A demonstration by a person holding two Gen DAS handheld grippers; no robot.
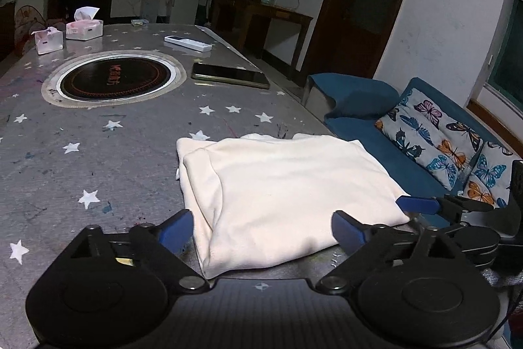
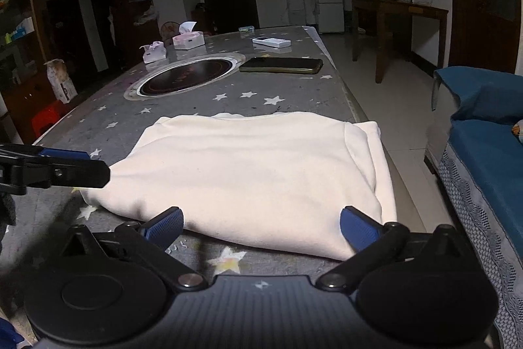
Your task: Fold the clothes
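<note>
A cream garment [image 1: 281, 188] lies folded into a rough rectangle near the table's front right edge; it also shows in the right wrist view [image 2: 261, 175]. My left gripper [image 1: 261, 228] is open, its blue fingers either side of the garment's near edge, holding nothing. My right gripper [image 2: 261, 228] is open too, straddling the near edge of the garment. In the left wrist view the right gripper's fingers [image 1: 421, 205] sit beside the garment's right corner. In the right wrist view the left gripper's fingers [image 2: 78, 172] sit at its left corner.
The grey star-patterned table [image 1: 98, 159] carries a round black cooktop [image 1: 116, 77], a dark phone [image 1: 230, 76], a white remote [image 1: 188, 43] and two tissue boxes [image 1: 83, 28]. A blue sofa [image 1: 408, 165] with butterfly cushions stands right of the table.
</note>
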